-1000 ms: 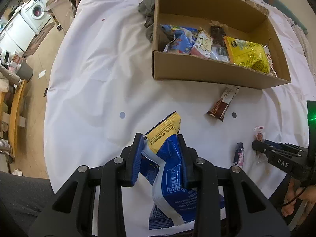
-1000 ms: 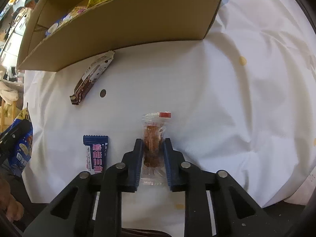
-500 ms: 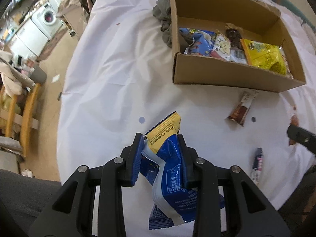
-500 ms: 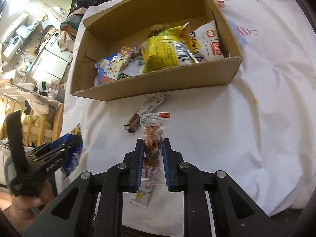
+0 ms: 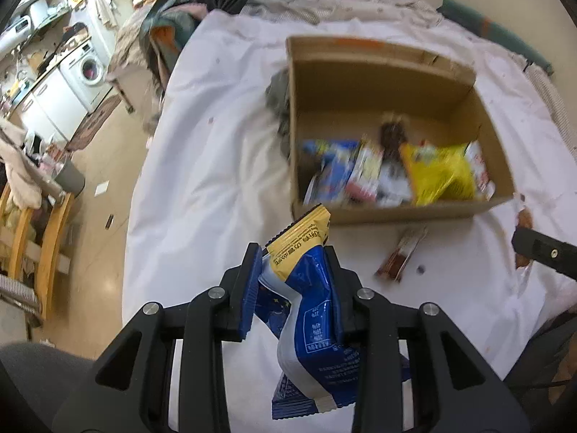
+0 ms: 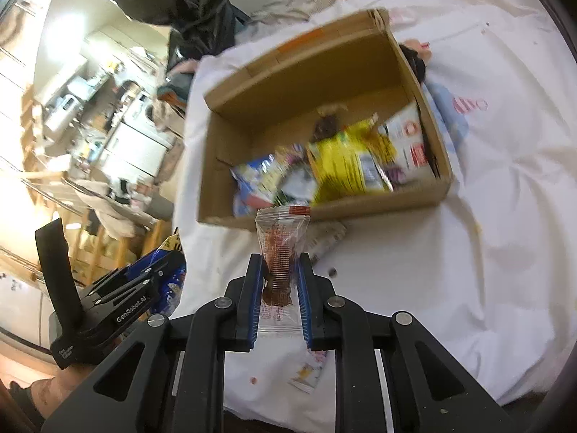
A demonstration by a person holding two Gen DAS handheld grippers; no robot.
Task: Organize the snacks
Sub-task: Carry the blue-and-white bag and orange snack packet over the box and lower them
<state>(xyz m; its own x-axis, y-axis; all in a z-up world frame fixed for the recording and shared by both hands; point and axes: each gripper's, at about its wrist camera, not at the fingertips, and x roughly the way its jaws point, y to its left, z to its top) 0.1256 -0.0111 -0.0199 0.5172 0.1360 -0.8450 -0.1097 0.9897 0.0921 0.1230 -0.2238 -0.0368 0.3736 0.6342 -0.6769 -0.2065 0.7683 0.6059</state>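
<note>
Washing machine (image 5: 92, 68) under a cluttered worktop (image 5: 54, 58); beige floor (image 5: 97, 223); wooden chairs (image 5: 34, 231); bright, warm light at left.

One box (image 5: 382, 216) and two grippers, left (image 5: 292, 270) and right (image 6: 279, 274). Each grips one packet: blue (image 5: 306, 288), clear (image 6: 281, 241). One brown bar (image 5: 400, 256) lies on the cloth.

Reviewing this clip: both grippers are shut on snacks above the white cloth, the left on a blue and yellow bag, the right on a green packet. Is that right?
Not quite. The right gripper is shut on a clear packet with a brown snack inside, not a green one; the right wrist view shows it. The left gripper does hold the blue and yellow bag above the white cloth.
</note>
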